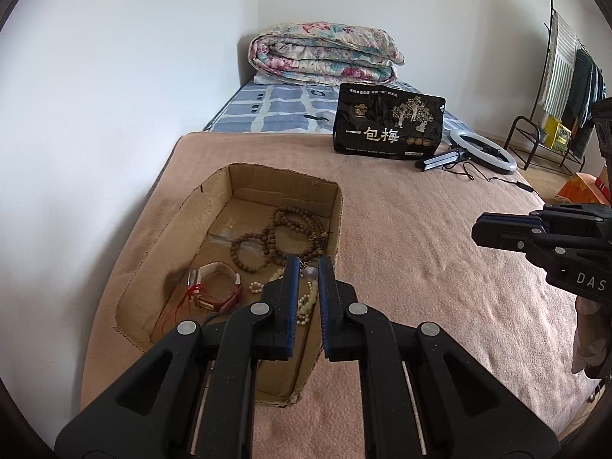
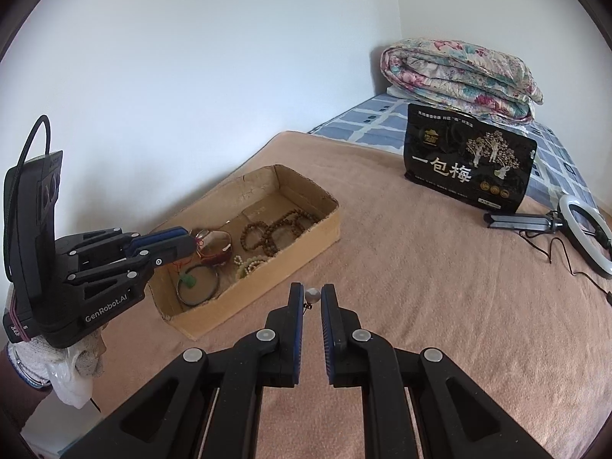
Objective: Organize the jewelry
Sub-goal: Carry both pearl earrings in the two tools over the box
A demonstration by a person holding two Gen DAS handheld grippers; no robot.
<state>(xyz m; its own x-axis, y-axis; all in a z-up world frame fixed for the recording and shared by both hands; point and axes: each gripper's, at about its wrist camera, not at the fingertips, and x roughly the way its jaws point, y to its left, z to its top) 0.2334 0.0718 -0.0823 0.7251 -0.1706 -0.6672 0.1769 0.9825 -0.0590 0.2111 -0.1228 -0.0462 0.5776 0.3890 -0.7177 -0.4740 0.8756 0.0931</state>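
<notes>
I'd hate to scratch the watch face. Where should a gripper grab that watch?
Grip the strap away from the face, from above: the watch lies on edge in the cardboard box, its band an open loop, so one finger could probably slip inside.

Folded quilt (image 1: 325, 53), snack bag (image 1: 388, 126), ring light (image 1: 484, 151)

We see an open cardboard box (image 2: 267, 267) lying flat on the bed's pink blanket, filling up with jewelry. At its far end, brown wooden bead strands (image 1: 279, 237) sit coiled in loops. Beside them we have a watch with a pale-and-red strap (image 1: 216, 287), lying on its side. A string of cream beads (image 2: 248, 264) curls against the near wall, and a dark bangle with a green charm (image 2: 197, 281) lies flat. Outside the box, a small pearl earring (image 2: 313, 295) sits between the right tool's parted jaws.
</notes>
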